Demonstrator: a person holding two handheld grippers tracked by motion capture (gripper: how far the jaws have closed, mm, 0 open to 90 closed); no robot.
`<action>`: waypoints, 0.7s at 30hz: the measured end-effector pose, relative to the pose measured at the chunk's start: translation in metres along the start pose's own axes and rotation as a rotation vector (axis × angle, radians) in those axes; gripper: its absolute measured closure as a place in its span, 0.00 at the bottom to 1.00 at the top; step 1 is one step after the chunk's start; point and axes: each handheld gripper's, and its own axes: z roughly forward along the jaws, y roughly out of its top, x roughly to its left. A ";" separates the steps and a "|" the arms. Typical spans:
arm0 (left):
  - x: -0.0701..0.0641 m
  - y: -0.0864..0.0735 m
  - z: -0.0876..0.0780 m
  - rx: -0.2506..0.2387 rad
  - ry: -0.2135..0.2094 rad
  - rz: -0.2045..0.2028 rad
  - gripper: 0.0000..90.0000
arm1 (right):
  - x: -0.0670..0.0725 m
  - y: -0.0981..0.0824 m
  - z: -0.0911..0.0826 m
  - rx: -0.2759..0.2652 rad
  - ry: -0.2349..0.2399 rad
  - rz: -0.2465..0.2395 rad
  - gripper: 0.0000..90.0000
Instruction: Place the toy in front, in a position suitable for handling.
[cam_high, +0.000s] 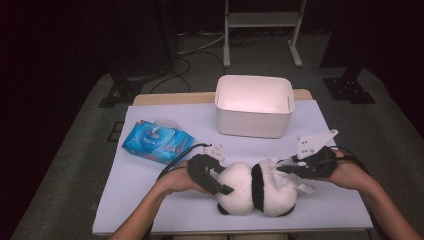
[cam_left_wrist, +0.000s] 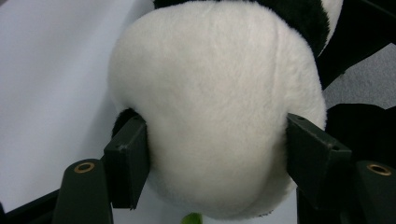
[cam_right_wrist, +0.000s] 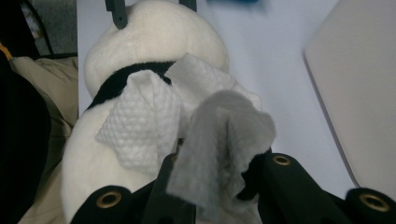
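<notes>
The plush panda (cam_high: 255, 189) is cream-white with a black band round its middle and black patches at its underside. The wipe (cam_right_wrist: 187, 135) laid on it is white with a fine dimpled weave. Both grippers, left (cam_high: 220, 187) and right (cam_high: 287, 167), are black. The wipes pack (cam_high: 157, 141) is bright blue with red print; the bin (cam_high: 254, 120) is plain white.
</notes>
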 end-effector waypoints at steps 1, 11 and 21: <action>-0.001 0.000 0.000 0.004 0.007 0.002 0.33 | 0.000 0.003 0.003 0.007 0.004 -0.009 0.88; -0.005 -0.001 0.001 0.002 0.012 0.006 0.32 | 0.002 0.030 0.033 0.041 0.052 -0.058 0.88; -0.002 -0.001 -0.006 -0.014 -0.001 -0.021 0.18 | 0.017 0.020 0.035 0.006 0.051 -0.084 0.88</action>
